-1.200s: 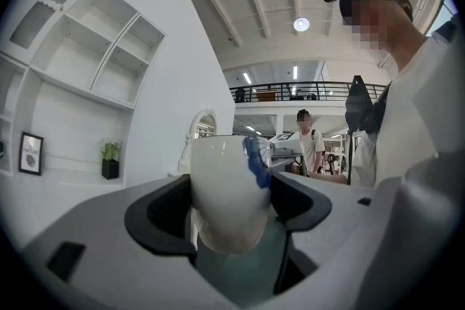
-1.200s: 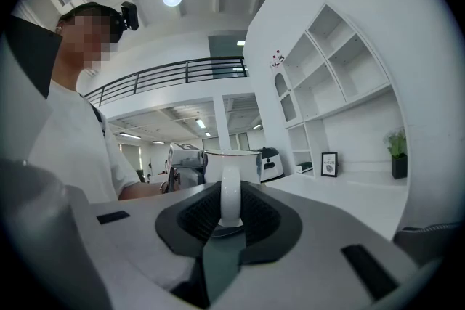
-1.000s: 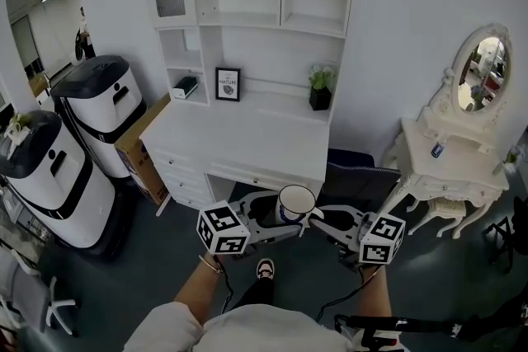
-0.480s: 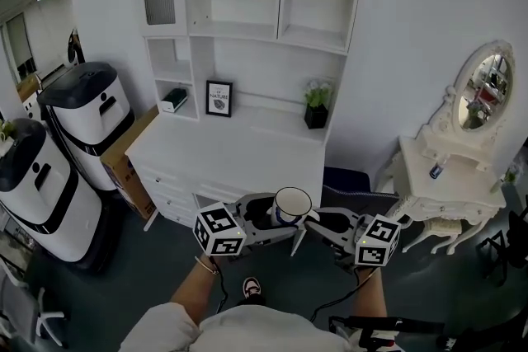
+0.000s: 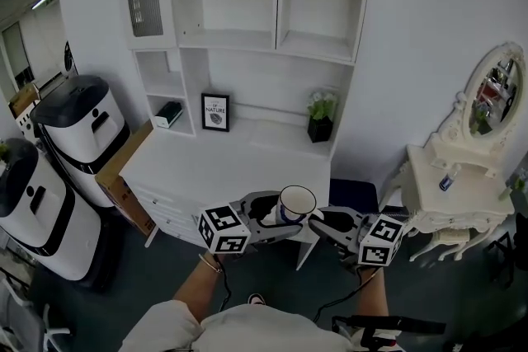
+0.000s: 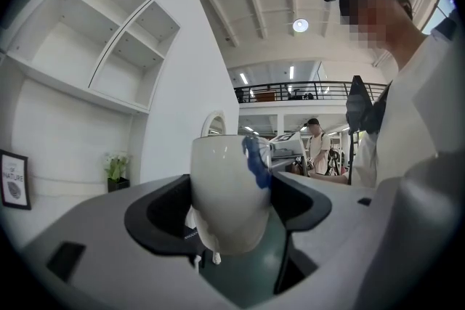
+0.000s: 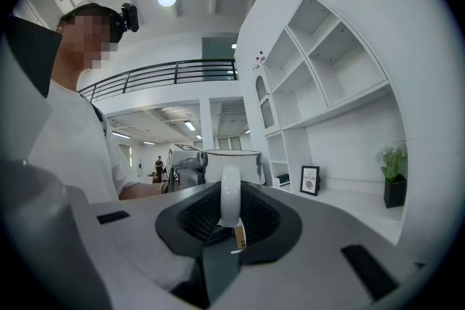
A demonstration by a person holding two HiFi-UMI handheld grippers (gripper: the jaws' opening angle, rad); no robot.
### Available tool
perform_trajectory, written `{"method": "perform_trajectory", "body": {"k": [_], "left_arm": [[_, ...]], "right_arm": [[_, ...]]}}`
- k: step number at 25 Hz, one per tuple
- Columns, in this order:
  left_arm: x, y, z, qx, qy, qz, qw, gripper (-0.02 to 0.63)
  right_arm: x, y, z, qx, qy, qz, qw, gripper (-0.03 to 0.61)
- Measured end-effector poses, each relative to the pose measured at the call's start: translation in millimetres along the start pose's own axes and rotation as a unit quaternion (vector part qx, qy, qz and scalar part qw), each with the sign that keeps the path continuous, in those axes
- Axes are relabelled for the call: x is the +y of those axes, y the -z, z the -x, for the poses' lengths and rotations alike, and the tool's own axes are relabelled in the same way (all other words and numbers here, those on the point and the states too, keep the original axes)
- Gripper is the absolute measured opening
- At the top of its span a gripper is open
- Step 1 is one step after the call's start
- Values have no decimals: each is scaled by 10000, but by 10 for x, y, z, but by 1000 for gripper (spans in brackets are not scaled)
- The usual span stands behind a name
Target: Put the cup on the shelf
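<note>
Left hand-held gripper (image 6: 231,210) pinches the white cup (image 6: 225,170) by its body, and the right hand-held gripper (image 7: 231,218) is nearly closed on its handle (image 7: 230,192). Cup is upright between both, with the shelf (image 5: 247,37) ahead and above. Right gripper view shows the handle edge-on; left gripper view shows a blue mark (image 6: 256,160) instead.

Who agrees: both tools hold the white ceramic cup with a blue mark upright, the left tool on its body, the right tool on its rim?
No: the right tool is shut on the loop handle, not the rim; the right gripper view shows it. The rest holds: the white ceramic cup with a blue mark is upright, the left tool on its body.
</note>
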State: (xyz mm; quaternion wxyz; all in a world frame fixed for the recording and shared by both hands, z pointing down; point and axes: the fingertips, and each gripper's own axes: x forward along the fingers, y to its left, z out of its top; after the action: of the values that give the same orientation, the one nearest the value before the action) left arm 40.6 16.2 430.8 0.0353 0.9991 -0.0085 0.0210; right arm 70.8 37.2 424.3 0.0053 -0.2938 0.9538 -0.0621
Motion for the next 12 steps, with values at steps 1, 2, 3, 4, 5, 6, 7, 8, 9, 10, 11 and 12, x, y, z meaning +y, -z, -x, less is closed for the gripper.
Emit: {"method": "perform_trajectory", "body": {"k": [1, 2, 3, 4, 5, 6, 7, 8, 9, 10, 11, 12], "left_arm": [[87, -12, -18, 25, -1, -3, 10000, 351], [172, -19, -31, 51, -2, -9, 10000, 351], [255, -24, -40, 72, -5, -16, 10000, 351], [340, -27, -43, 81, -12, -22, 10000, 351], [427, -30, -41, 73, -24, -22, 10000, 351], [515, -31, -35, 49, -38, -14, 10000, 351], [603, -32, -28, 15, -53, 0, 10000, 351], [689, -32, -24, -21, -65, 17, 10000, 351], [771, -33, -26, -50, -71, 35, 10000, 351], [846, -33, -35, -65, -69, 51, 9999, 351], [913, -33, -50, -66, -59, 61, 9999, 351], [975, -31, -67, -57, -44, 66, 10000, 351]], "right_arm": [[-82, -12, -35, -32, 1, -31, 10000, 78], [-159, -20, -73, -62, -1, -64, 10000, 78], [-234, -25, -116, -84, -6, -91, 9999, 78], [-307, -30, -162, -94, -12, -109, 9999, 78], [-377, -36, -214, -94, -16, -115, 9999, 78], [-446, -41, -269, -88, -18, -114, 9999, 78], [-513, -46, -325, -79, -17, -113, 9999, 78], [-580, -51, -377, -70, -13, -114, 9999, 78], [-646, -55, -421, -62, -5, -120, 9999, 78], [-711, -59, -457, -51, 6, -128, 9999, 78], [-773, -63, -484, -38, 19, -134, 9999, 78], [-832, -66, -506, -22, 33, -136, 9999, 78]]}}
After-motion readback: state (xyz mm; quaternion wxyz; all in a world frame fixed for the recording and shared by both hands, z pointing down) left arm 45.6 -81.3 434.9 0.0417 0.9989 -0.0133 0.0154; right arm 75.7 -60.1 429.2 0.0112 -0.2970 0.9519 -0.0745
